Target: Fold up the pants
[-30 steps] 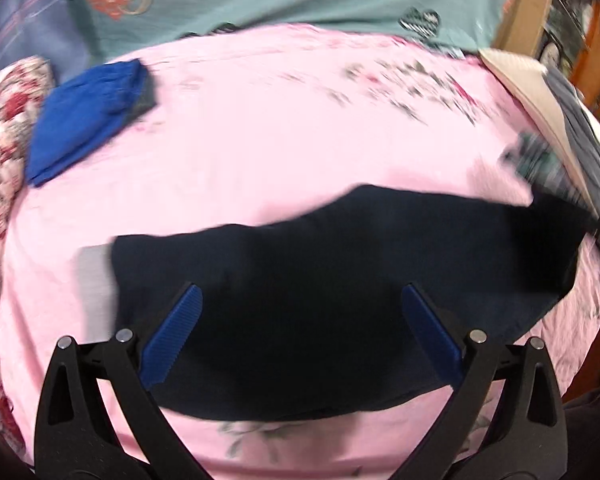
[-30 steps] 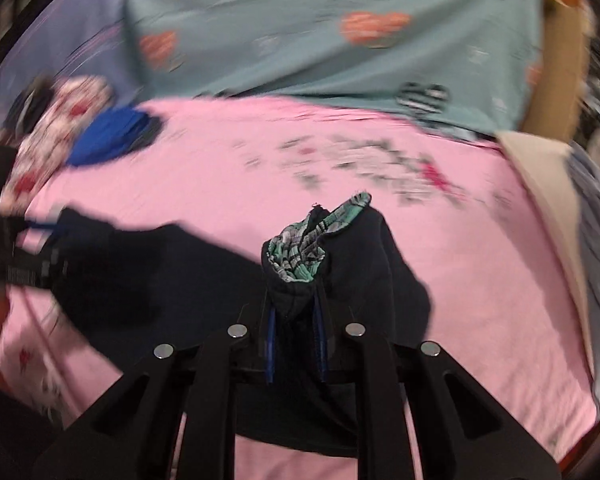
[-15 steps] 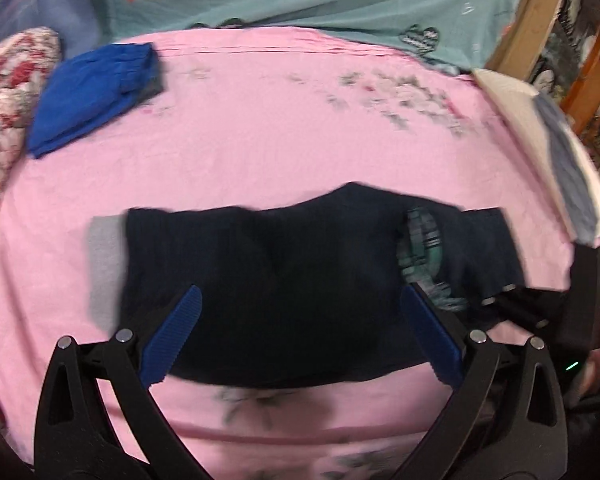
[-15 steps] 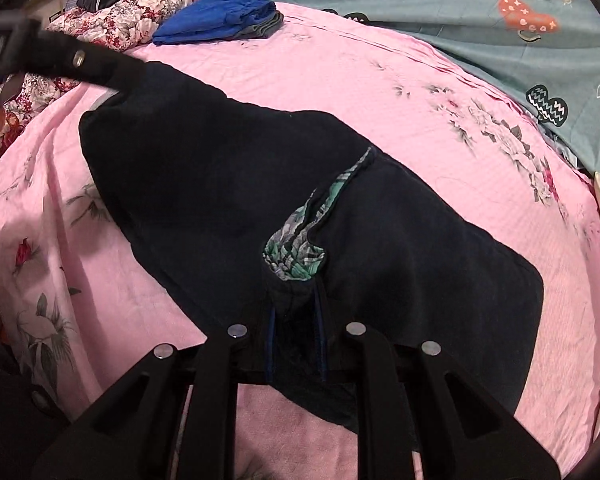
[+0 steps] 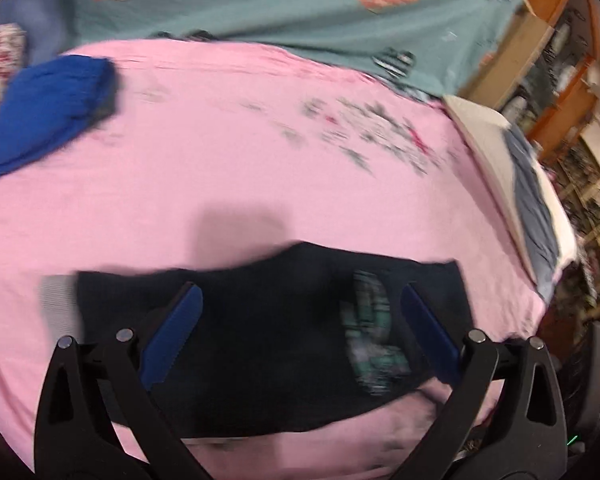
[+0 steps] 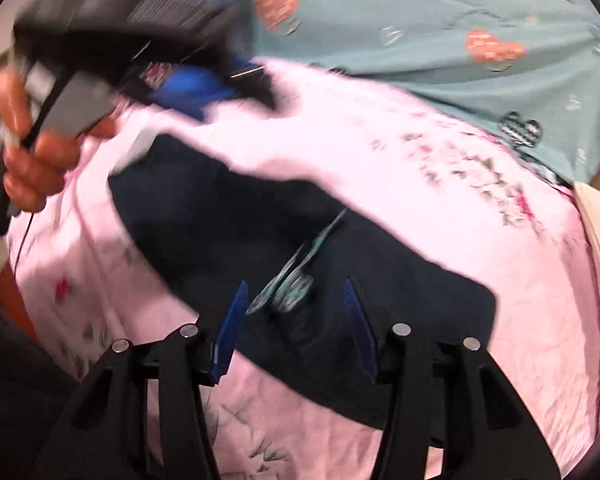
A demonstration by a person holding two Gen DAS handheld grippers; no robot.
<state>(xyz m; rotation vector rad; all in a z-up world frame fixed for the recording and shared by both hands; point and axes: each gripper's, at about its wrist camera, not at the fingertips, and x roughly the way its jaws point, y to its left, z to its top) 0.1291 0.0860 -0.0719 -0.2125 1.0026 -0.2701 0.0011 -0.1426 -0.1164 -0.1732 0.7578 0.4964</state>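
The dark navy pants (image 5: pixel 268 328) lie flat on the pink bedsheet (image 5: pixel 260 152), with a green plaid pocket lining (image 5: pixel 366 320) showing near the right end. My left gripper (image 5: pixel 298 332) is open and empty, held just above the pants. In the right wrist view the pants (image 6: pixel 228 216) stretch from upper left to lower right, with the plaid lining (image 6: pixel 296 280) close in front of my right gripper (image 6: pixel 294 328), which is open and holds nothing. The left gripper in the person's hand (image 6: pixel 40 148) shows at the far left of that view.
A folded blue garment (image 5: pixel 48 112) lies at the back left of the bed. A teal blanket with hearts (image 5: pixel 300 4) lies along the back. Folded cream and grey clothes (image 5: pixel 520 184) lie at the right edge. Wooden shelves (image 5: pixel 572 80) stand beyond.
My right gripper has opened and let go of the pants' waist, which now lies flat on the sheet. Both grippers have drawn back a little from the pants.
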